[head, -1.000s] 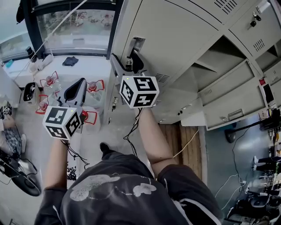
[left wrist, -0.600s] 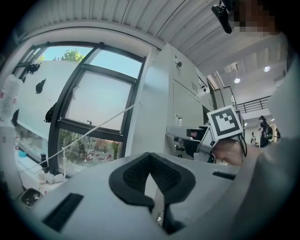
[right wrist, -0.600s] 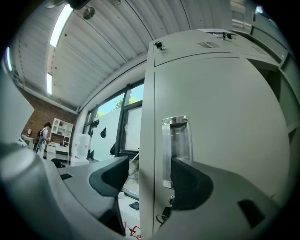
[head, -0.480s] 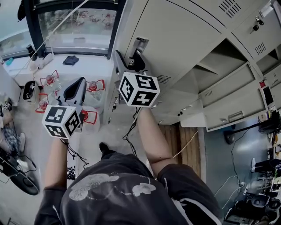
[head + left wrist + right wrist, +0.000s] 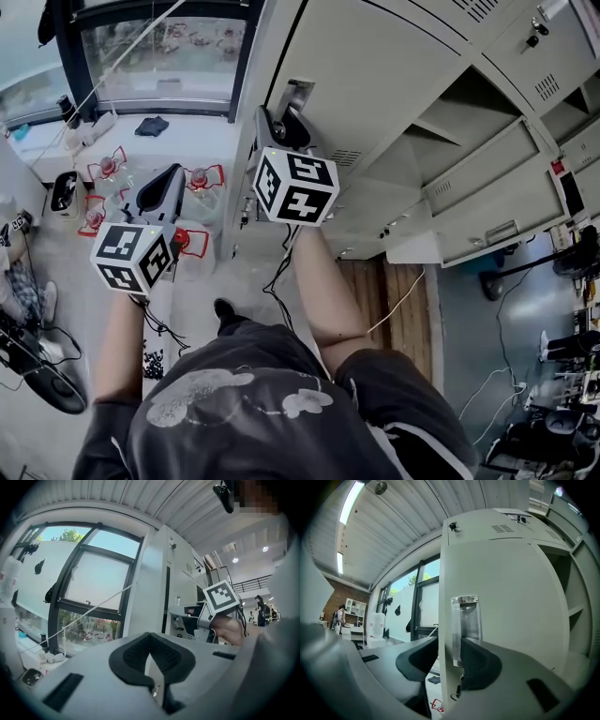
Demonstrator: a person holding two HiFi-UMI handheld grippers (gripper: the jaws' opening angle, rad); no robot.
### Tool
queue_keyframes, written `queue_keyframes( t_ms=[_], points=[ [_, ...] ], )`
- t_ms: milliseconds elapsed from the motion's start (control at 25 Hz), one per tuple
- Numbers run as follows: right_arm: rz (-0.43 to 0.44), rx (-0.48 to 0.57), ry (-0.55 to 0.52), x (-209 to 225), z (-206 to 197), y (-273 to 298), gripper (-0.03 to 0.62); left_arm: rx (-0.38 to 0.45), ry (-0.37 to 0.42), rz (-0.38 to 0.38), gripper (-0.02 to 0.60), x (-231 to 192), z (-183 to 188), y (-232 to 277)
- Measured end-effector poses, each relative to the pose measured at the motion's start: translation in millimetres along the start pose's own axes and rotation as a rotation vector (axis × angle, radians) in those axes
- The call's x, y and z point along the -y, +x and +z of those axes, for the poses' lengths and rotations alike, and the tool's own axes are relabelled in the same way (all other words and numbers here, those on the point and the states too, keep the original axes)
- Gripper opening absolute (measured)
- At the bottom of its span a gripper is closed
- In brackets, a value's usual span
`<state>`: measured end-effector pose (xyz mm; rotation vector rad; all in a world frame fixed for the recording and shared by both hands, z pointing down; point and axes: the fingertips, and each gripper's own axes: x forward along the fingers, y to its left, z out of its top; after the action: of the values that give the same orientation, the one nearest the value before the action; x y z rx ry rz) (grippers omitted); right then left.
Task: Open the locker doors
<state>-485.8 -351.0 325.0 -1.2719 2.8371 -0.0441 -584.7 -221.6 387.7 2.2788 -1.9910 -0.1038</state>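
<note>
At the far left of the left gripper view a large window (image 5: 93,583) is seen, and before it the left claw (image 5: 151,644) is held level and well apart from the lockers, its jaws drawn narrow with nothing between them. Further right, the right claw (image 5: 449,656) is set against the end of the locker bank, where the tall locker door (image 5: 506,597) is found closed, flush with the cabinet front. This claw's jaws have just been closing, and the door's free left edge is taken between them: one pad is laid on the outer side of that edge and the other on the door face, against the lower part of the recessed metal handle (image 5: 465,620). A small key lock (image 5: 452,526) is seen near the door's upper left corner; whether it is locked cannot be told. To the right of this door, in the head view, other compartments (image 5: 469,122) are already found open, with their shelves exposed. The step in hand is judged to be the gripping of this door at its handle edge, so the task is only partly done. The next move is judged to call for a firm hold to be kept while the edge is drawn outward along the arc of the hinges, which are taken to lie on the door's right side.
</note>
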Motion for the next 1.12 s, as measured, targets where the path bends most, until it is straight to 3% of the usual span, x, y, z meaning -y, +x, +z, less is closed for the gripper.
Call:
queue_keyframes(
  t_ms=[320, 880, 1120],
  points=[
    [-0.032, 0.001, -0.010, 0.8, -0.3, -20.1, 0.123, 0.002, 0.017, 0.000, 0.009, 13.9, 3.0, -17.2],
    [0.086, -0.014, -0.008, 0.2, 2.3, -71.1, 0.124, -0.005, 0.054, -0.027, 0.009, 56.4, 7.8, -45.0],
    [0.082, -0.013, -0.017, 3.3, 2.5, -97.3, 0.126, -0.011, 0.053, -0.041, 0.009, 74.8, 3.8, -59.9]
  ],
)
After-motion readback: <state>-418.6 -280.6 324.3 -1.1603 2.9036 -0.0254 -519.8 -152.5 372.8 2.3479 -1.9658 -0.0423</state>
